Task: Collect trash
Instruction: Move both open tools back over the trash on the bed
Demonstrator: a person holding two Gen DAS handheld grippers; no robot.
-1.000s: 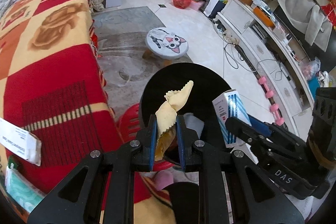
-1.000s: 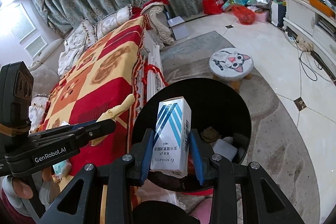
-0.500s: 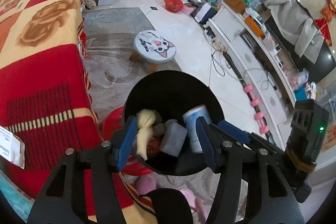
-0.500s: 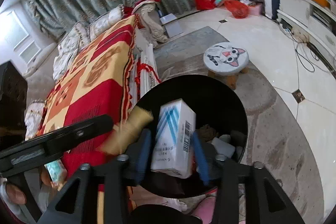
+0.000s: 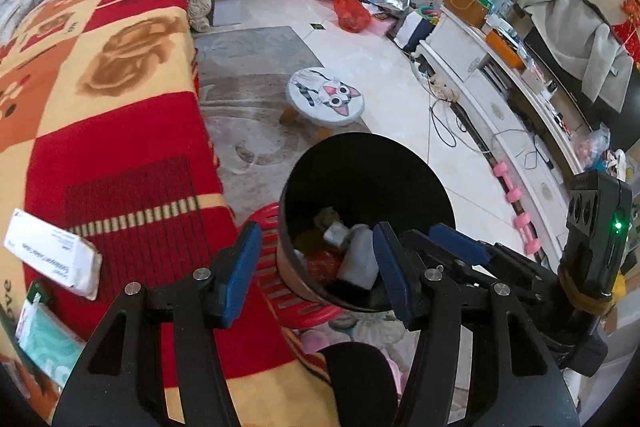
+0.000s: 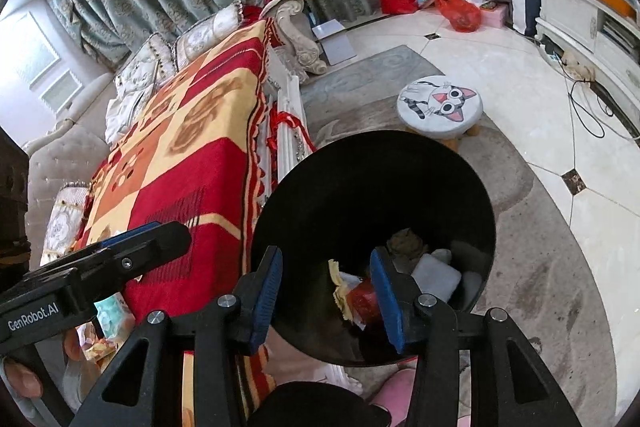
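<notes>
The round black trash bin (image 5: 366, 163) sits on the floor beside the red and yellow blanket (image 5: 100, 99). Both the left gripper (image 5: 316, 263) and the right gripper (image 6: 326, 291) hang over it, jaws apart and holding nothing; both have just been opening. The trash lies below them inside the bin: a yellow wrinkled wrapper (image 6: 340, 287), a white box (image 5: 358, 259) and a red packet (image 6: 362, 301).

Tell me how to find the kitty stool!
Start at the red and yellow patterned blanket, then look to the grey rug beside it. Just beyond the round black trash bin stands a small round white stool, the only thing with a cartoon cat face.
</notes>
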